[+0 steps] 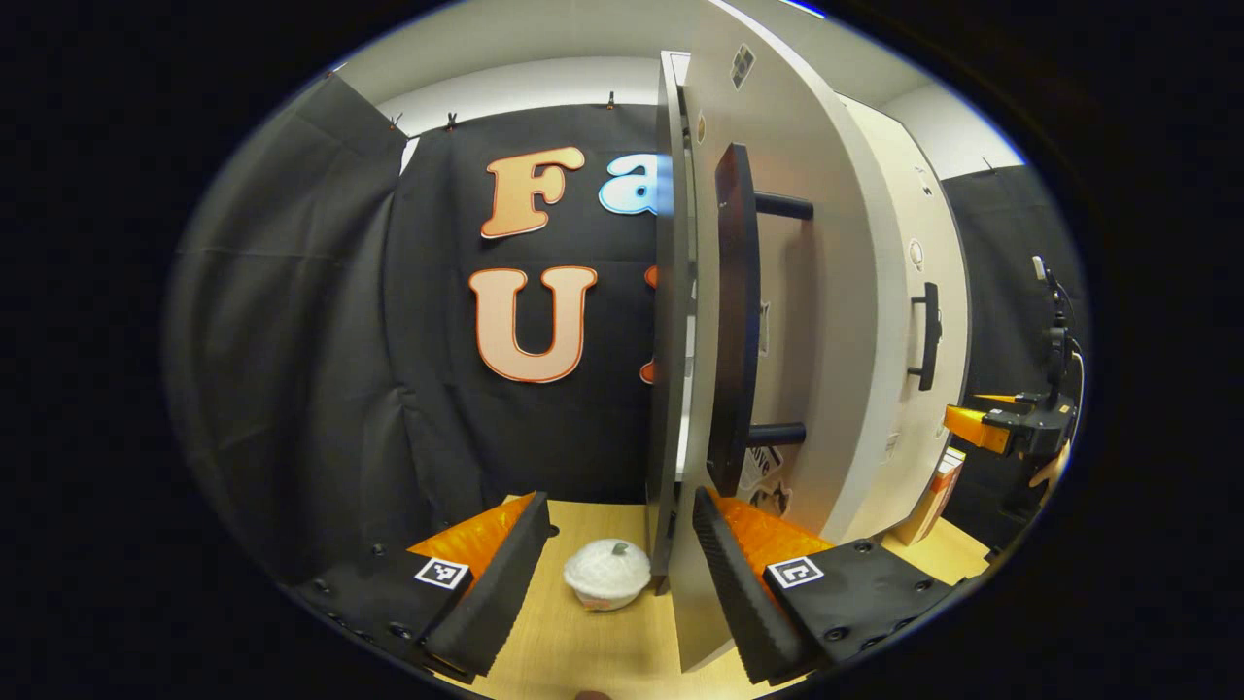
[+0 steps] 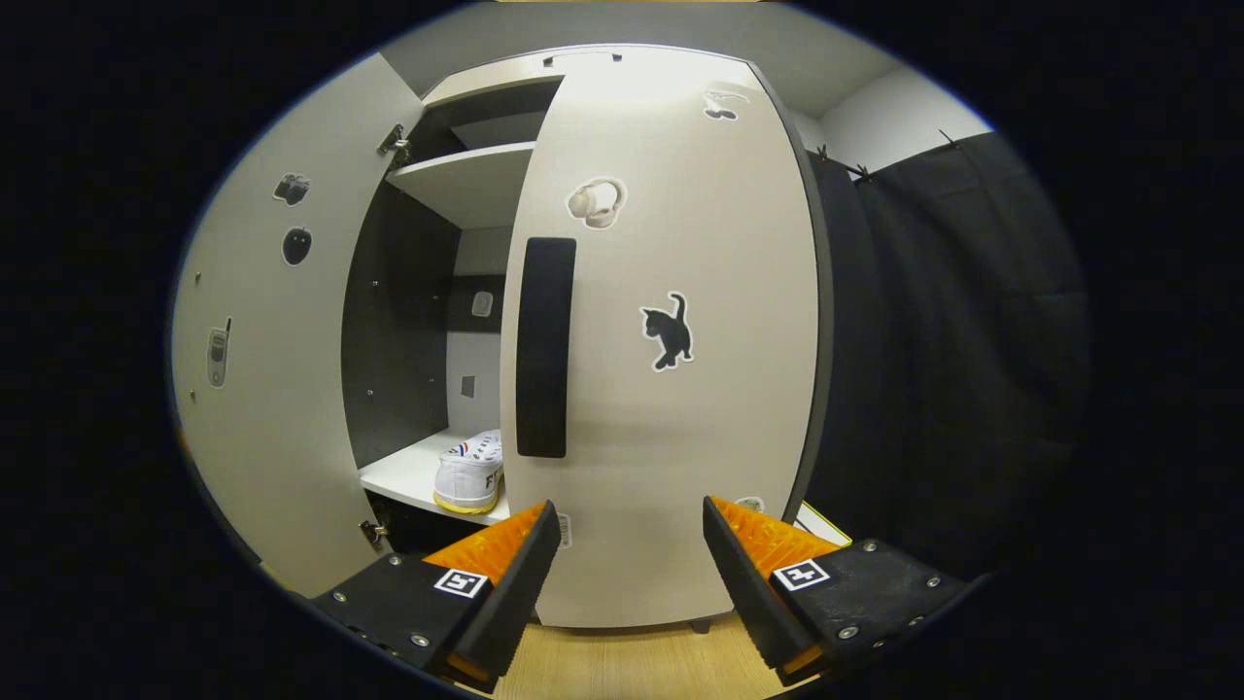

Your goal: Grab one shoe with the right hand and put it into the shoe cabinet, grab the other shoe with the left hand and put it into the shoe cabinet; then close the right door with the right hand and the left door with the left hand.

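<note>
The shoe cabinet (image 2: 457,175) is pale, with a dark interior. Its right door (image 2: 680,418) covers the right half, and its black handle (image 2: 544,350) is just above my open right gripper (image 2: 630,507), which is close in front. A white shoe (image 2: 471,476) rests on the lower shelf (image 2: 403,476), partly hidden by that door. The left door (image 2: 272,389) hangs wide open. In the left gripper view this left door (image 1: 673,340) shows edge-on between the fingers of my open left gripper (image 1: 620,506). Its black handle (image 1: 734,321) is over the right-hand finger.
A white lidded bowl (image 1: 607,574) sits on the wooden table (image 1: 583,651) just beyond the left gripper. A box (image 1: 938,496) leans by the cabinet's far side. The right gripper (image 1: 972,423) and a hand (image 1: 1050,472) show far right. Black cloth walls surround the booth.
</note>
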A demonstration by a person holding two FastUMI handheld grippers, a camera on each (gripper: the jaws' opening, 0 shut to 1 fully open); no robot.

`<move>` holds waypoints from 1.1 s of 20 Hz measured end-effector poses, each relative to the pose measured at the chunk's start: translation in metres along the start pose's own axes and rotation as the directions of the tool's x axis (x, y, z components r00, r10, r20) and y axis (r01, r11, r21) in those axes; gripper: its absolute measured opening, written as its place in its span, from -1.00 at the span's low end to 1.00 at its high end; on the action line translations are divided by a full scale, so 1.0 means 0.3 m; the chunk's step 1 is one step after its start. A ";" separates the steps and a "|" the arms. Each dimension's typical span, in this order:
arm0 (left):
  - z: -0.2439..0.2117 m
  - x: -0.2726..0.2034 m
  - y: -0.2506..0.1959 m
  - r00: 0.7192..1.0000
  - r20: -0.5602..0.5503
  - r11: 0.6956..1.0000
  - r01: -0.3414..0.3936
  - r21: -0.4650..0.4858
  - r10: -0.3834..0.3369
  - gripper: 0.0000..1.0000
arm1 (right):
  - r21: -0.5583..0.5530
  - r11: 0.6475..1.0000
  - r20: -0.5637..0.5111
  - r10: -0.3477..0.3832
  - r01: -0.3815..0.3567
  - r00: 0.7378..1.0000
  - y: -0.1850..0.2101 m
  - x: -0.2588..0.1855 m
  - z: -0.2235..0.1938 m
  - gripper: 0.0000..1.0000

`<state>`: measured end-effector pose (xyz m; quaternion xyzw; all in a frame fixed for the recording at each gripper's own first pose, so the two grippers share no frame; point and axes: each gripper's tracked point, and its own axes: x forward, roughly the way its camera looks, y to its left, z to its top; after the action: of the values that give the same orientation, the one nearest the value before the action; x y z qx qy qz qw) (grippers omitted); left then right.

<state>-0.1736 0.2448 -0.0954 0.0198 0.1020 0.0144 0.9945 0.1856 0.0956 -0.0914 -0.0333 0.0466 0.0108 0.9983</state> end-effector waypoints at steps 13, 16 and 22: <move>-0.005 0.061 -0.219 0.994 -0.014 0.994 0.106 0.004 -0.106 0.92 | -0.003 0.998 0.052 -0.063 0.063 0.997 -0.126 -0.118 0.048 0.82; 0.006 0.068 -0.235 0.995 -0.012 0.995 0.102 0.021 -0.101 0.86 | 0.005 0.997 0.058 -0.073 0.073 0.996 -0.146 -0.134 0.050 0.82; 0.003 0.111 -0.308 0.991 -0.016 0.990 0.136 0.046 -0.136 0.86 | 0.006 0.995 0.053 -0.097 0.097 0.994 -0.192 -0.164 0.037 0.82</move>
<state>-0.1384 0.1536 -0.1052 0.0358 0.1097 -0.0557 0.9918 0.1391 0.0381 -0.0719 -0.0335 0.0183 -0.0369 0.9986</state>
